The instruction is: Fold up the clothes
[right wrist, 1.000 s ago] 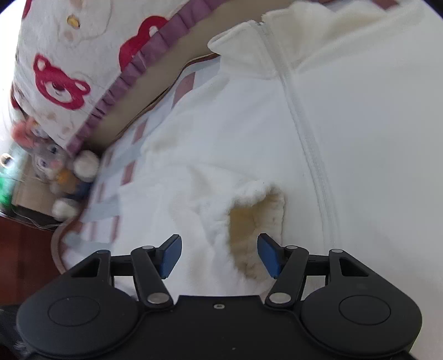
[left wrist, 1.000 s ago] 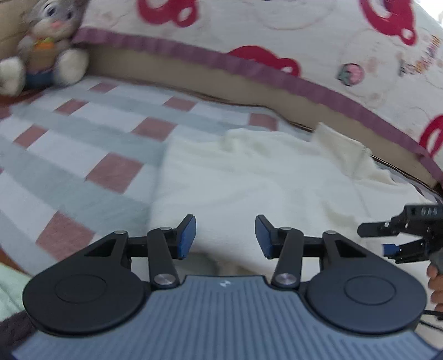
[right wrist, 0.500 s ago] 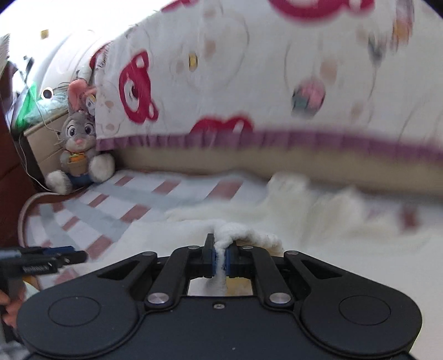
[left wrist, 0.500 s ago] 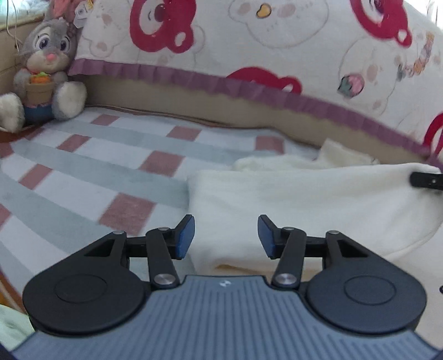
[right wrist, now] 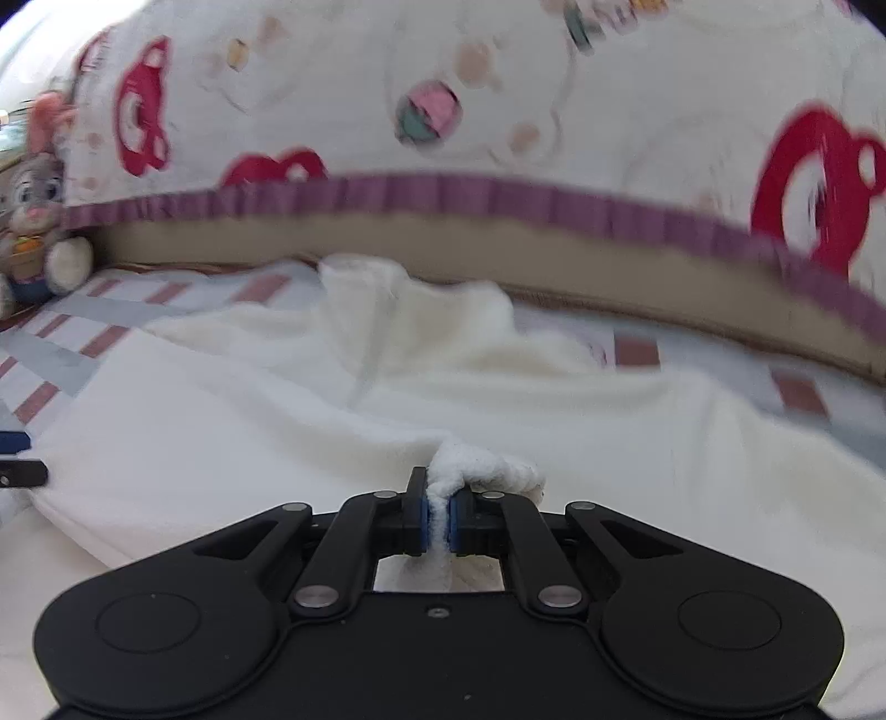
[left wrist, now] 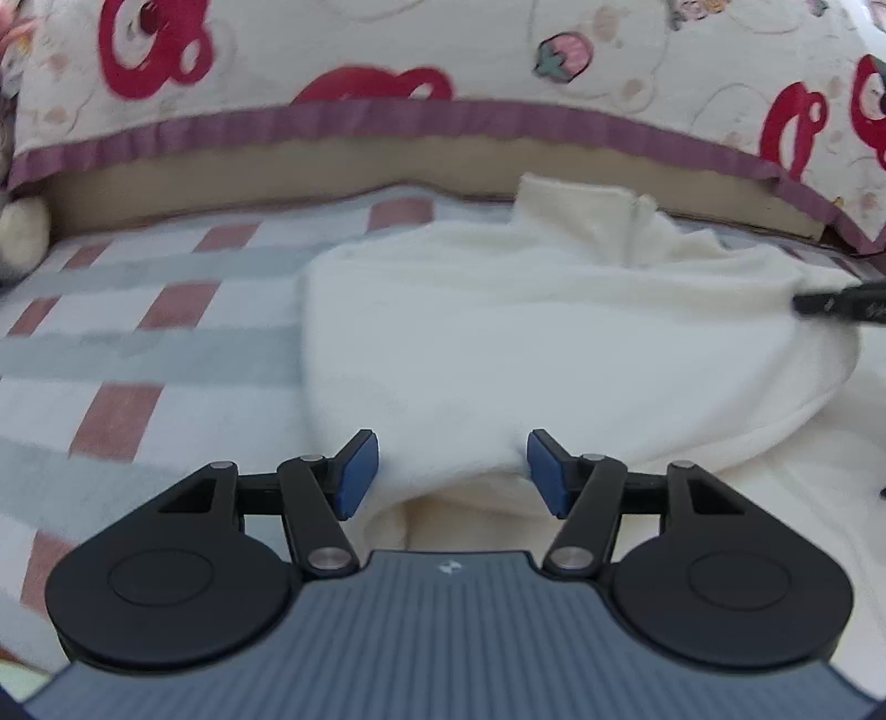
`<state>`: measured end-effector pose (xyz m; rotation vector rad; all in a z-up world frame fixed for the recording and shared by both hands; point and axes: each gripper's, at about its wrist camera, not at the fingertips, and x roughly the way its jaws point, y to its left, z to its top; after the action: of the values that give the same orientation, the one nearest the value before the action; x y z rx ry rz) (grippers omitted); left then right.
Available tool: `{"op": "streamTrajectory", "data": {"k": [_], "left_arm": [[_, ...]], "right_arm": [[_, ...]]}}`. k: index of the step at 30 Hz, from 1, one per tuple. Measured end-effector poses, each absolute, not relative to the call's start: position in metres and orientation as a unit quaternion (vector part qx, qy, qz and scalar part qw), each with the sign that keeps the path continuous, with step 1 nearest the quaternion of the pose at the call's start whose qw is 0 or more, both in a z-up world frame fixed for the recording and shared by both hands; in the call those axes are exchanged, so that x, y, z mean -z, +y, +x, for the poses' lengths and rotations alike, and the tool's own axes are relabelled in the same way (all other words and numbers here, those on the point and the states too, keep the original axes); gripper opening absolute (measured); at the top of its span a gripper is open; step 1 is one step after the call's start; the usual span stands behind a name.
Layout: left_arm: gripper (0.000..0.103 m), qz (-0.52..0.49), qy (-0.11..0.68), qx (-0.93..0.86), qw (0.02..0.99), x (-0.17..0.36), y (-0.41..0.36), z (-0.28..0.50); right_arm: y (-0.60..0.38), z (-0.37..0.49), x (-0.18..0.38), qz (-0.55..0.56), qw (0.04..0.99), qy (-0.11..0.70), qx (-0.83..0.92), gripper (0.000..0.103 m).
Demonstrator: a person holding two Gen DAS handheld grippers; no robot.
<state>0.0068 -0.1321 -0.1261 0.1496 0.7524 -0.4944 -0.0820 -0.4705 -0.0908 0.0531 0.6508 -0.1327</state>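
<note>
Fleece fills the checked bed [left wrist: 138, 354]: the white jacket [left wrist: 526, 343] lies spread there, collar towards the bear-print quilt [left wrist: 443, 50]. The right hand-held gripper [right wrist: 438, 523] is clamped on a bunched edge of it. The left hand-held gripper [left wrist: 453, 473] has just been opening — a fold sits between its pads, untouched. The fold runs across from one gripper to the other, so the left one seems nearer the free end.

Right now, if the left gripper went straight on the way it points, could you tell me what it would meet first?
Most likely the white fleece. The left gripper has open jaws with a raised fold of that garment right ahead and partly between them. Depth is hard to judge, but nothing else lies in front; the checked blanket is off to the side.
</note>
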Motion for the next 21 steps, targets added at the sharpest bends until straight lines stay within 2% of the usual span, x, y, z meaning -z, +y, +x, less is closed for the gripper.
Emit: {"op": "streamTrajectory", "data": {"k": [4, 9, 12, 15, 16, 19, 21], "left_arm": [[0.060, 0.101, 0.389, 0.214, 0.890, 0.128, -0.126, -0.001], [0.060, 0.171, 0.376, 0.169, 0.895, 0.132, -0.128, -0.023], [0.060, 0.136, 0.393, 0.149, 0.897, 0.137, -0.121, -0.011], [0.050, 0.078, 0.405, 0.119, 0.903, 0.139, -0.112, 0.009], [0.046, 0.080, 0.406, 0.114, 0.903, 0.140, -0.112, 0.014], [0.022, 0.107, 0.394, 0.133, 0.903, 0.141, -0.118, 0.015], [0.018, 0.147, 0.378, 0.127, 0.905, 0.141, -0.126, 0.010]], "right_arm": [[-0.452, -0.077, 0.099, -0.026, 0.947, 0.318, 0.025, 0.009], [-0.467, -0.068, 0.120, 0.029, 0.938, 0.341, 0.053, 0.009], [-0.473, -0.068, 0.122, 0.054, 0.937, 0.340, 0.056, 0.009], [-0.476, -0.072, 0.119, 0.081, 0.940, 0.327, 0.047, 0.009], [-0.478, -0.073, 0.118, 0.086, 0.941, 0.324, 0.045, 0.009], [-0.483, -0.077, 0.116, 0.112, 0.941, 0.318, 0.039, 0.009], [-0.485, -0.081, 0.109, 0.129, 0.942, 0.309, 0.026, 0.008]]}}
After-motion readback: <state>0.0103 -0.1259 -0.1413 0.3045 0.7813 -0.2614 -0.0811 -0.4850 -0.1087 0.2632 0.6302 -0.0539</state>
